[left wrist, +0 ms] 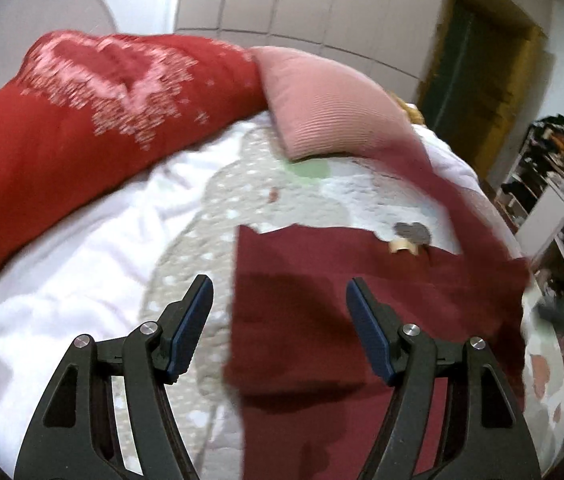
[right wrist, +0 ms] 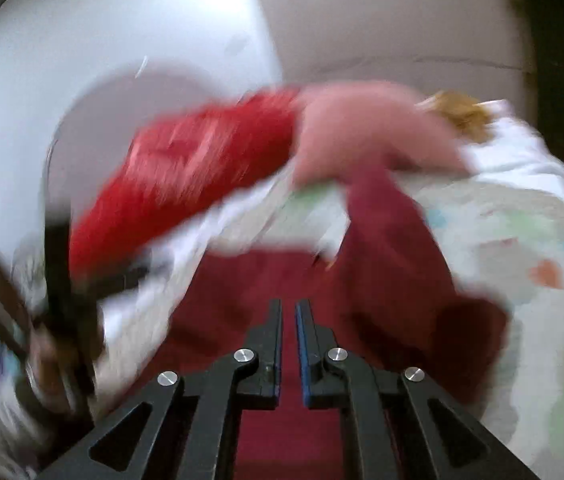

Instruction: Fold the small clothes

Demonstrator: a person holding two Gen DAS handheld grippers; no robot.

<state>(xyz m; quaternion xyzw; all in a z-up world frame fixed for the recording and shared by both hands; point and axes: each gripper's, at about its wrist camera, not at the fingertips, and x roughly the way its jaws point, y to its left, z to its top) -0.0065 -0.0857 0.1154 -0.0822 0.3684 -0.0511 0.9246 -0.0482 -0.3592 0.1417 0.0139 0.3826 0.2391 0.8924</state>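
A dark red garment (left wrist: 361,300) lies on the patterned quilt (left wrist: 202,240) on a bed, with one sleeve stretched toward the far right. My left gripper (left wrist: 280,292) is open and empty, hovering over the garment's left edge. In the blurred right wrist view the same garment (right wrist: 381,280) fills the middle. My right gripper (right wrist: 289,308) has its jaws almost together just above the cloth; I cannot see cloth between them.
A big red cushion (left wrist: 82,128) with a white pattern and a pink ribbed pillow (left wrist: 329,104) lie at the head of the bed. A white sheet (left wrist: 62,280) lies at the left. Shelves (left wrist: 561,200) stand at the right. A small heart-shaped tag (left wrist: 411,234) rests near the garment's top edge.
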